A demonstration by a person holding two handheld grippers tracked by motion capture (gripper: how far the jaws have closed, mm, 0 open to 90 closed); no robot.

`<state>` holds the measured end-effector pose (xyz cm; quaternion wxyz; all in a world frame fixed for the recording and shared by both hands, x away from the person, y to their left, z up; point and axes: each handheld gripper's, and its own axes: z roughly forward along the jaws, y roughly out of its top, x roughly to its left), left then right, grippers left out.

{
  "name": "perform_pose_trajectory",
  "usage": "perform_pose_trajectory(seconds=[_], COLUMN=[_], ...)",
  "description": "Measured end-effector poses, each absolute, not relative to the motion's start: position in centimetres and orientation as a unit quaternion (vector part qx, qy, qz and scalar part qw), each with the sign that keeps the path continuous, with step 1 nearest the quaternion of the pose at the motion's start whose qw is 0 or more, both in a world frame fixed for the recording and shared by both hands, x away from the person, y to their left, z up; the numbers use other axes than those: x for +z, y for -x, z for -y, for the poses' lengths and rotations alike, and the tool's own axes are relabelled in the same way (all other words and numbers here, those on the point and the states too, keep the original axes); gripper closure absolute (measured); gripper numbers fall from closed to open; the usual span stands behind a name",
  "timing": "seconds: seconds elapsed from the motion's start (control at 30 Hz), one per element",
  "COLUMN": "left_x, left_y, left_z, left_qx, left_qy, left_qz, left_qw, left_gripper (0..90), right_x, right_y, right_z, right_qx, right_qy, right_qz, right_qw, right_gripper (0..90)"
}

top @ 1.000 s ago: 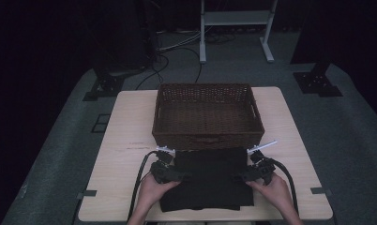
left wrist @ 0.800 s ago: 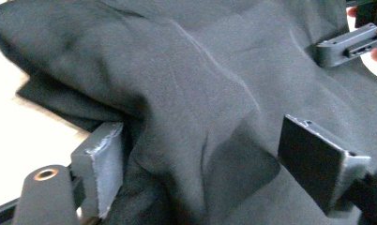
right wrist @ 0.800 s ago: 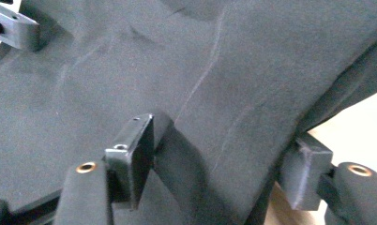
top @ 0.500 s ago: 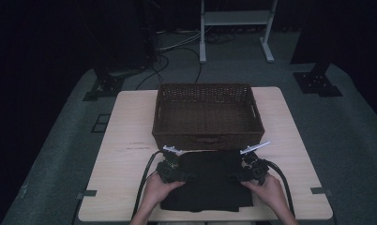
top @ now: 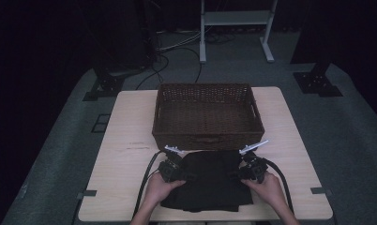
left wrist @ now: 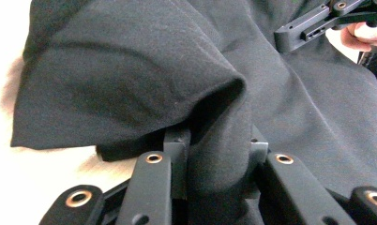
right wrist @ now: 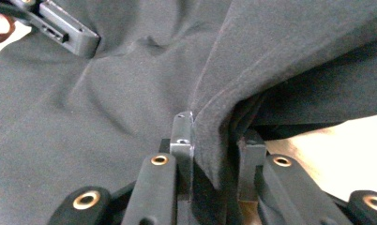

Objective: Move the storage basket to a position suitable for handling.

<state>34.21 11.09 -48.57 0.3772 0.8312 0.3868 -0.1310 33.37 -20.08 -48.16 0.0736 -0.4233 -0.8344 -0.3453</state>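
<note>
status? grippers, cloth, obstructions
Left gripper shut on black cloth, right gripper shut on its opposite edge. Cloth folded on table, just short of wicker basket. Nothing between.

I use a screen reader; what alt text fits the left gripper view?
Left gripper with its two black jaws shut on a fold of black cloth lying on a pale table. The right gripper grips the cloth's far side.

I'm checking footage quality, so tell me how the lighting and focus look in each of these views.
High view: dim, with black surroundings; the black cloth shows little detail, though the basket weave reads. Left gripper view: bright, the table washed out pale, near cloth folds slightly soft. Right gripper view: evenly lit, grey cloth creases clear, the left gripper farther off a little blurred.
</note>
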Motion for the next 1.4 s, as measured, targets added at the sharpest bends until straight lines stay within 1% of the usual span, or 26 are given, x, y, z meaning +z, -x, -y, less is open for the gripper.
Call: perform_pose_trajectory(seconds=[0.27, 0.87, 1.4], left_x=[-48.3, -45.5, -42.9], left_y=[-34.4, -34.1, -33.7], left_z=[-11.6, -11.4, -11.2], left_qx=[-0.151, -0.144, -0.128], left_qy=[-0.821, -0.826, -0.832], left_qz=[-0.378, -0.355, -0.332], left_qw=[0.4, 0.413, 0.425], left_gripper=[73.3, 73.8, 73.7], right_x=[-47.5, -44.6, -42.2], right_y=[-33.1, -32.3, -31.5], right_z=[20.2, 20.5, 21.4], right_qx=[-0.35, -0.358, -0.385], right_qy=[0.411, 0.384, 0.378], right_qz=[0.839, 0.848, 0.84], right_qw=[0.075, 0.071, 0.052], right_gripper=[75.1, 75.9, 76.2])
